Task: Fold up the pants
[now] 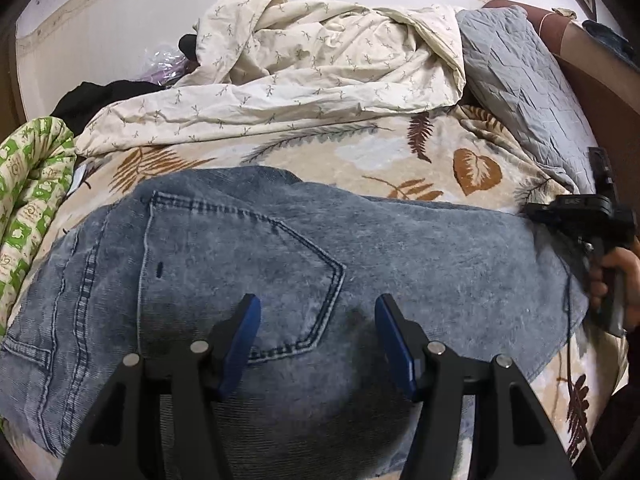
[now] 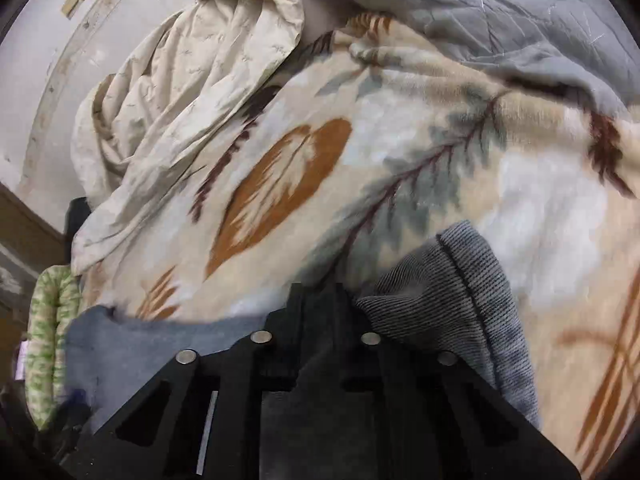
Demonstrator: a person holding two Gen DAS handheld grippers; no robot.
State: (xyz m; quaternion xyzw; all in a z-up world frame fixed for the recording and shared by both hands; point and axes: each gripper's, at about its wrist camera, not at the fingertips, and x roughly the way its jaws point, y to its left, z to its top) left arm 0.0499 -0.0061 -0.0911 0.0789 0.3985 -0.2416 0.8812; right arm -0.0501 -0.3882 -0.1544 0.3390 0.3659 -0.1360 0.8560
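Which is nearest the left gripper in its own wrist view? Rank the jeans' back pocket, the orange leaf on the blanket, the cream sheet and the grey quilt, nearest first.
From the left gripper:
1. Back pocket of the jeans, right at the fingertips.
2. Orange leaf on the blanket, beyond the jeans, to the right.
3. Cream sheet, bunched behind the blanket, and grey quilt, far right: too close to call.
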